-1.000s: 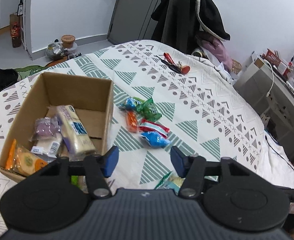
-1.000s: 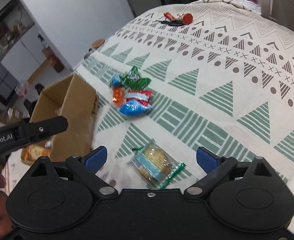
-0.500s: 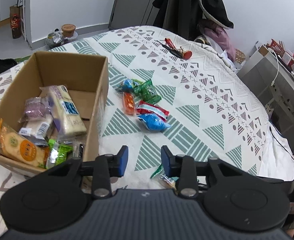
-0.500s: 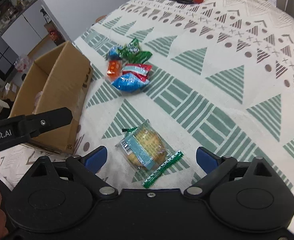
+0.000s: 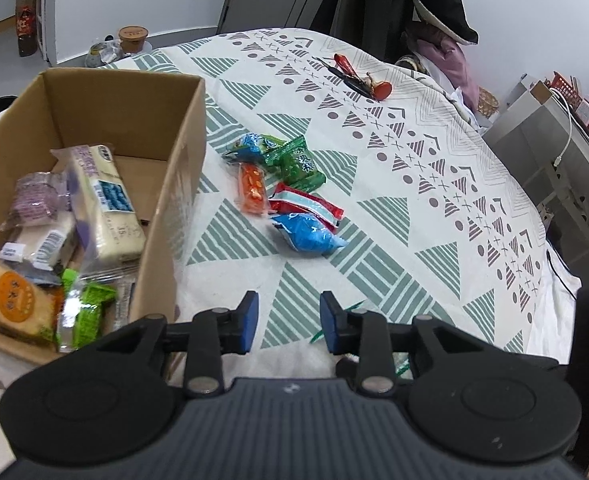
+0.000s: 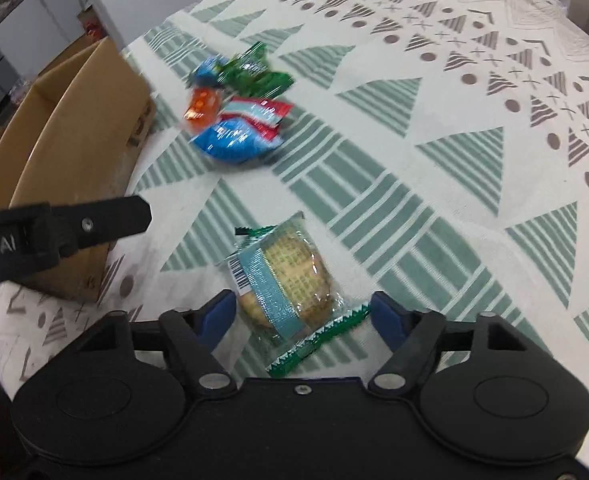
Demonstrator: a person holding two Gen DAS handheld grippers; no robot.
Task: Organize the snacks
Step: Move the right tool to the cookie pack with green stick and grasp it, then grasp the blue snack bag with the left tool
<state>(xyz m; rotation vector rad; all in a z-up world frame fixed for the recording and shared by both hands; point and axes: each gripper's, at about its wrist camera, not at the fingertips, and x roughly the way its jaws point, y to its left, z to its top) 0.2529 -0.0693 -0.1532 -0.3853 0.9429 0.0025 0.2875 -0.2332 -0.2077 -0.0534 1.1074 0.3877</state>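
While the cookie pack (image 6: 284, 276) is lying on the cloth btwn its spread, empty fingers, the right gripper (image 6: 302, 314) is being lined up for a grab; the left gripper (image 5: 289, 320), part-open w/ nothing held, is probably being parked beside the box (image 5: 174, 184).

Left wrist: above box (image 5: 94, 168) near corner, facing across bed (image 5: 434, 200). Right wrist: lower, right of box (image 6: 78, 128), close over bed (image 6: 474, 160). Shared: box, snack pile (image 5: 290, 196) (image 6: 238, 120).
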